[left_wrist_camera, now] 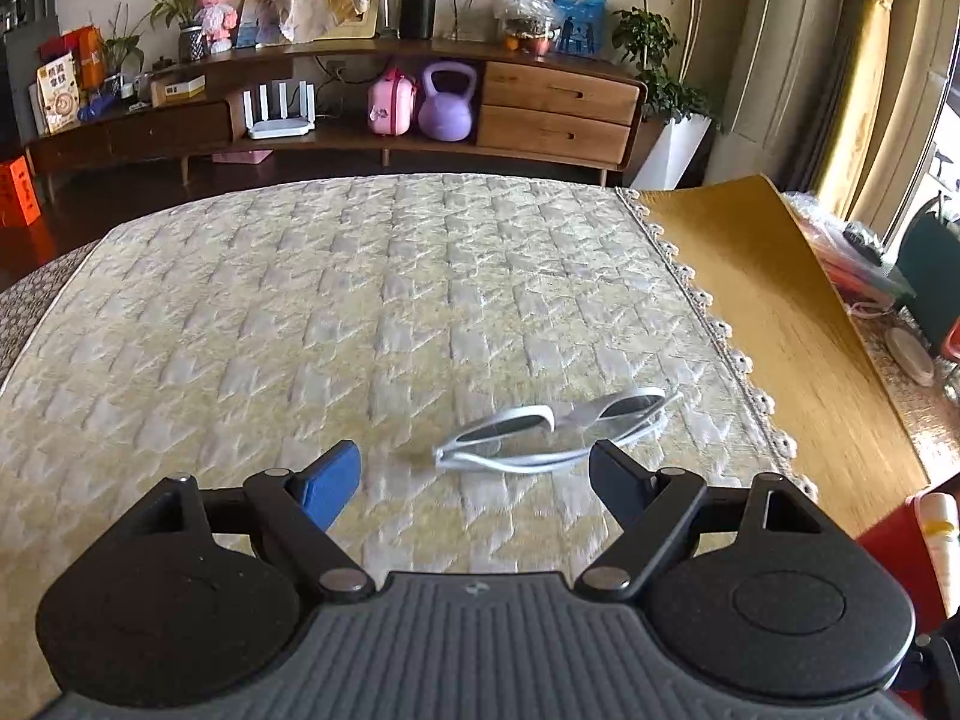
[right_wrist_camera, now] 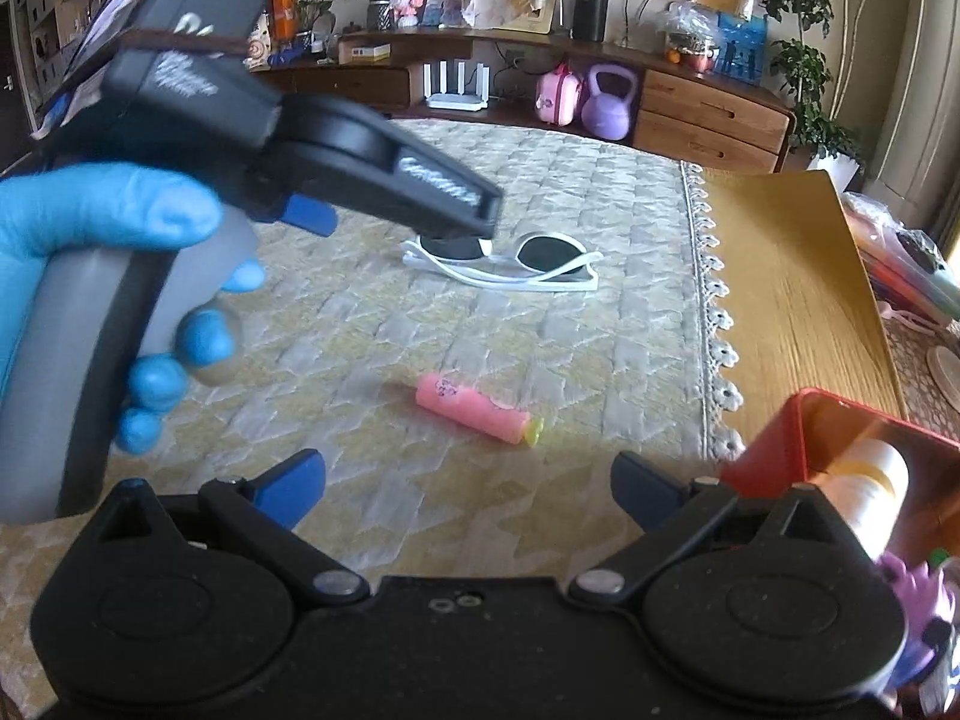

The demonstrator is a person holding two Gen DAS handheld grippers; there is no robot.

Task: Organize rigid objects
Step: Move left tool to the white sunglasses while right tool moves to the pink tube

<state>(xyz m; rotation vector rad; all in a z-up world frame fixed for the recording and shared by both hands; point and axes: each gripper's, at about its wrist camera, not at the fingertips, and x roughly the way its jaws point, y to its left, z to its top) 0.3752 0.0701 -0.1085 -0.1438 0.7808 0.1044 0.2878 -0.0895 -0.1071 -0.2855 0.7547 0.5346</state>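
A long wooden sideboard (left_wrist_camera: 372, 120) is seen along the far wall, with two light drawers (left_wrist_camera: 558, 111) at its right end. A white router (left_wrist_camera: 281, 114) and a purple kettlebell (left_wrist_camera: 447, 102) are kept on its lower shelf. A leafy plant (left_wrist_camera: 654, 42) is placed beside yellow curtains (left_wrist_camera: 882, 78), through which daylight is admitted. A dark floor (left_wrist_camera: 108, 204) is glimpsed
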